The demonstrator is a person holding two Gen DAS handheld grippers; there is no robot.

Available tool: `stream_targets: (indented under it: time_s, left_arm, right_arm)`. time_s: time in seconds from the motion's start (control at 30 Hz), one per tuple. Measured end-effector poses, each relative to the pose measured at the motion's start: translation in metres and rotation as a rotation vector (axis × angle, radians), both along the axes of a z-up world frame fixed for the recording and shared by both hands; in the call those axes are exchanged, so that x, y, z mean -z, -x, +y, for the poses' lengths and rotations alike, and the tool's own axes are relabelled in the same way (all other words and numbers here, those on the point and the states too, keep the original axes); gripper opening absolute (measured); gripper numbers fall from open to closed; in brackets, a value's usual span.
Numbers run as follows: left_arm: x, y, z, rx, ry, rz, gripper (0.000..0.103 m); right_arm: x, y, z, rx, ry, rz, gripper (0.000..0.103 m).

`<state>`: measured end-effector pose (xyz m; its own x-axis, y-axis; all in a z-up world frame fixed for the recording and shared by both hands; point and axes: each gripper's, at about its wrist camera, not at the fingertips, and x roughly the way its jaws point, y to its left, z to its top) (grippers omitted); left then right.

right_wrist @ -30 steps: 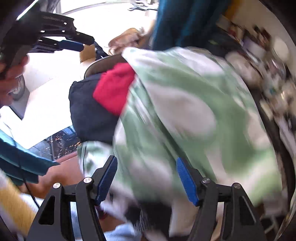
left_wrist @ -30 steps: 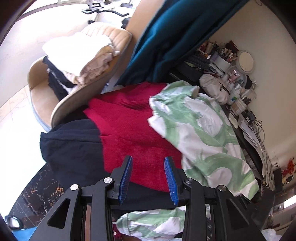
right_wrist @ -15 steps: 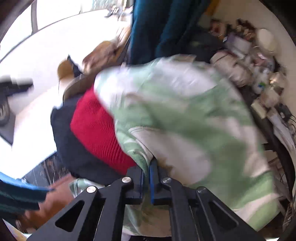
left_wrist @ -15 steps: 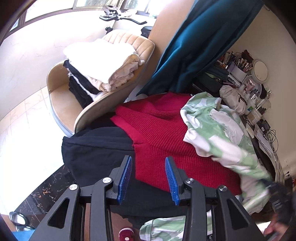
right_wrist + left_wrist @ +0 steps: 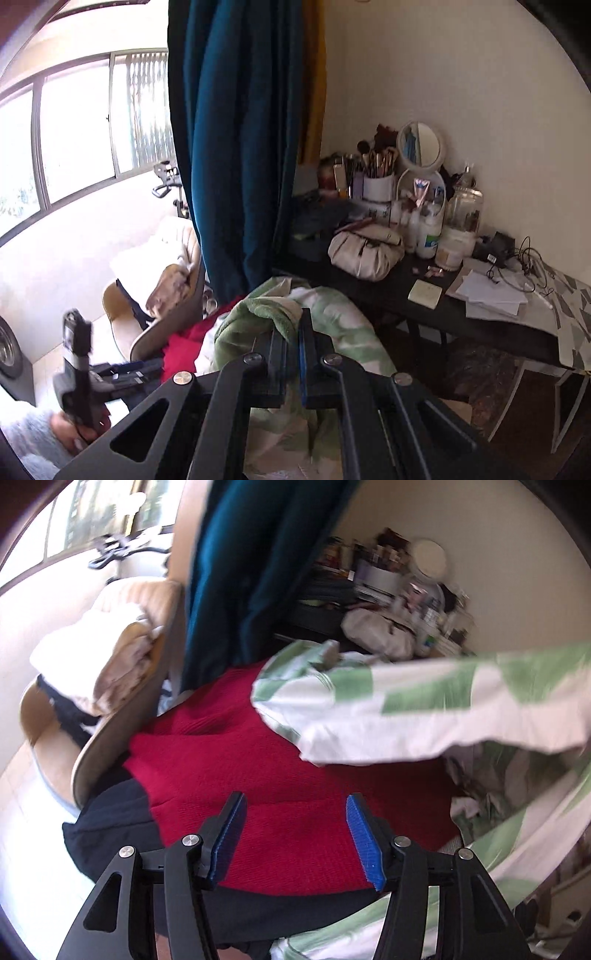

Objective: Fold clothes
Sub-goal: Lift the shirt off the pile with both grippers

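Note:
A green-and-white leaf-print garment hangs from my right gripper, whose jaws are shut on a fold of it, lifted high. In the left wrist view the same garment stretches up and to the right, blurred, above a red knit sweater that lies on a black garment. My left gripper hovers over the red sweater with its jaws opening and nothing between the blue pads. In the right wrist view the left gripper shows at lower left, held by a hand.
A tan chair at left carries a stack of folded clothes. A teal curtain hangs behind. A dark desk at right is crowded with cosmetics, a round mirror, a pale bag and papers.
My right gripper shut on the leaf-print garment and rose, pulling it up off the red sweater. My left gripper's jaws spread wider and it shifted over the sweater.

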<state>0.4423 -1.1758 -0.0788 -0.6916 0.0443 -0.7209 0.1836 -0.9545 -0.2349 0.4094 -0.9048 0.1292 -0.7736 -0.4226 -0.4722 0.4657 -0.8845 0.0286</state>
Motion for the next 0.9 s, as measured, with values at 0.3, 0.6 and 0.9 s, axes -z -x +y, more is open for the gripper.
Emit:
stream_targets:
  time_s: [0.3,0.6,0.9]
  left_arm:
    - [0.007,0.042,0.043,0.070,0.141,0.052,0.057]
    - [0.007,0.045,0.096,0.244,0.293,0.205,0.057]
    - [0.010,0.059,0.105,0.273,0.401,0.361,0.067]
  right_arm:
    - [-0.051,-0.017,0.003,-0.037,0.011,0.107,0.004]
    - [-0.070,-0.012,0.005,-0.049,0.027,0.120,0.004]
    - [-0.076,-0.010,0.005,-0.064,0.032,0.120,0.004]
